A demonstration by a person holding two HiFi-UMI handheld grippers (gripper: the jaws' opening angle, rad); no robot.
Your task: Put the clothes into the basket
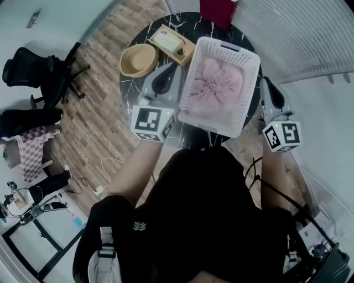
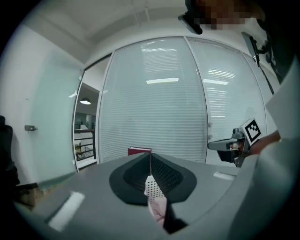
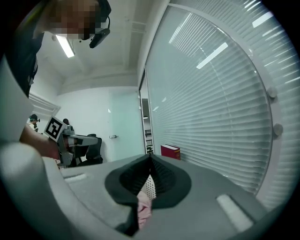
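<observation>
Clothes (image 1: 217, 85), pink and heaped, fill the basket (image 1: 243, 59) on the table (image 1: 191, 138) at our twelve o'clock. Nearest us, the left gripper (image 1: 166, 74) at the basket's nine o'clock and the right gripper (image 1: 268, 85) at three o'clock both show jaws closed, empty. Beyond, at eleven, we see bowl (image 1: 138, 59) and box (image 1: 171, 43); farthest, a red book (image 1: 218, 11).

Wooden bowl (image 1: 138, 59) beside wooden box (image 1: 172, 44); red book (image 1: 217, 11).

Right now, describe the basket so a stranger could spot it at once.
Find the round black marble table. Over its right side is the basket, white perforated plastic, rectangular. Unlike the tan bowl and wooden tray beside it, it holds pink clothes.
</observation>
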